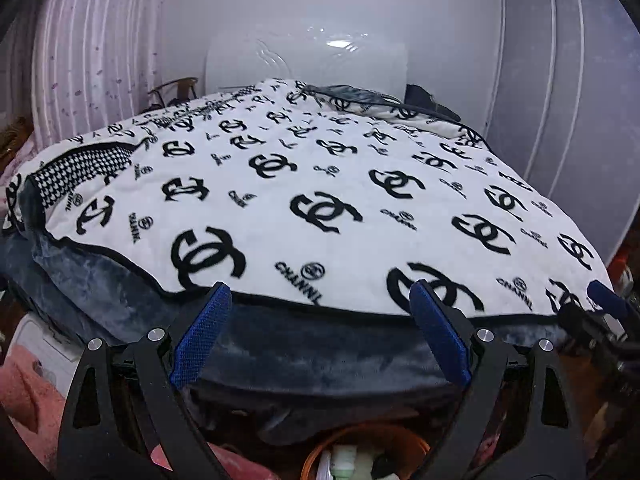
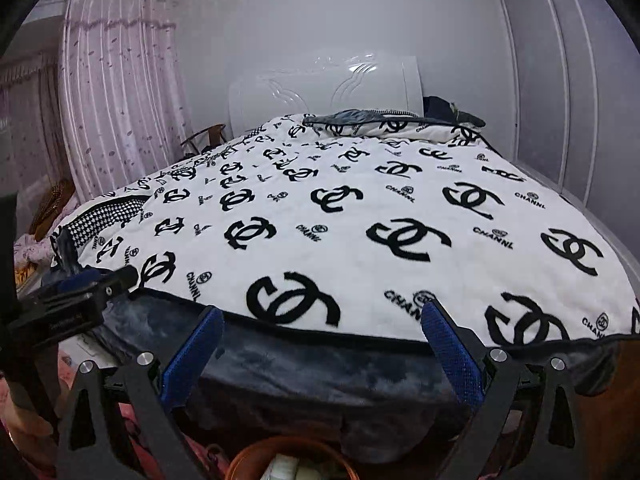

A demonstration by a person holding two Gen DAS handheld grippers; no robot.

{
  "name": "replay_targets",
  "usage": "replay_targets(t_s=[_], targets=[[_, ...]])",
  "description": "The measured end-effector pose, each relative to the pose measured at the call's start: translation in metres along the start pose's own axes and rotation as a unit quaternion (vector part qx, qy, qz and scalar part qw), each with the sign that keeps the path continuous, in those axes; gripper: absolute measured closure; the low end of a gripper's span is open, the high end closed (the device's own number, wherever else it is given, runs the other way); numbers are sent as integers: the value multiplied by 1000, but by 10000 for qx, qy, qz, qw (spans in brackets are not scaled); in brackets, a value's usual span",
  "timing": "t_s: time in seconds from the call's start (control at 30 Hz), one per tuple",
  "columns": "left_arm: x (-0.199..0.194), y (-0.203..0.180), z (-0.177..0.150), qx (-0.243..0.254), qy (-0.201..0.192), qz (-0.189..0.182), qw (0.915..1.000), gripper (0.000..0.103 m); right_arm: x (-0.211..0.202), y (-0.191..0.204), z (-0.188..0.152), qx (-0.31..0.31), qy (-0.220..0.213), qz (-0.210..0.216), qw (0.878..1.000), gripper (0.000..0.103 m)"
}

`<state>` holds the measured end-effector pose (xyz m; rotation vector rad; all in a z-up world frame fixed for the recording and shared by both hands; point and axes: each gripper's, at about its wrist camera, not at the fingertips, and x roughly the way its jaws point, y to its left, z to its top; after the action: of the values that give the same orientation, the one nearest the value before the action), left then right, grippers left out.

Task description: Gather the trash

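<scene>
Facing the bed's blanket (image 1: 320, 184), left gripper (image 1: 320, 320) and right gripper (image 2: 322, 344) both spread wide, holding nothing. Orange-rimmed bin (image 1: 360, 440) with pale trash (image 1: 348, 460) sits below, cut off by frame edge, contents indistinct.

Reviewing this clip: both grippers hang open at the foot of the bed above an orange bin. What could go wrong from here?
1. No trash shows on the blanket, so a reach may grab fabric instead.
2. The bin sits at the very bottom edge of both views, mostly hidden; a drop could miss it.
3. The left gripper and right gripper are close side by side, each showing in the other's view, so they might collide.
</scene>
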<state>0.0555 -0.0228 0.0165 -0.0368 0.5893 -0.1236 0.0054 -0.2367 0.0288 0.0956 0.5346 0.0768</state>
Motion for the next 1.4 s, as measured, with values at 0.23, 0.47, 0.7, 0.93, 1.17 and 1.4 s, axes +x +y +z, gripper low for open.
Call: replay_targets(t_s=[0.23,0.47,0.7,0.93,1.17,1.4], targets=[[-4,-3,0,3,-70,66,10000,15,4,11,-4,-103,3,-38,9999,6],[-8,-7,-3,47,-102,121,9999,15,-2,11,-4,-68,-50,-36,10000,6],[-11,-8,-4,45,-121,92,9999,15,-2,10,-4,-69,-49,-30,10000,6],[-17,-10,-2,50,-181,134,9997,15,-3,10,-4,-78,-52,-28,10000,6],[-17,-11,-1,44,-159,131,9998,15,-5,9,-3,-68,-45,-30,10000,6],[-17,-12,-2,65,-166,126,9998,15,-7,8,-4,-68,-48,-38,10000,5]])
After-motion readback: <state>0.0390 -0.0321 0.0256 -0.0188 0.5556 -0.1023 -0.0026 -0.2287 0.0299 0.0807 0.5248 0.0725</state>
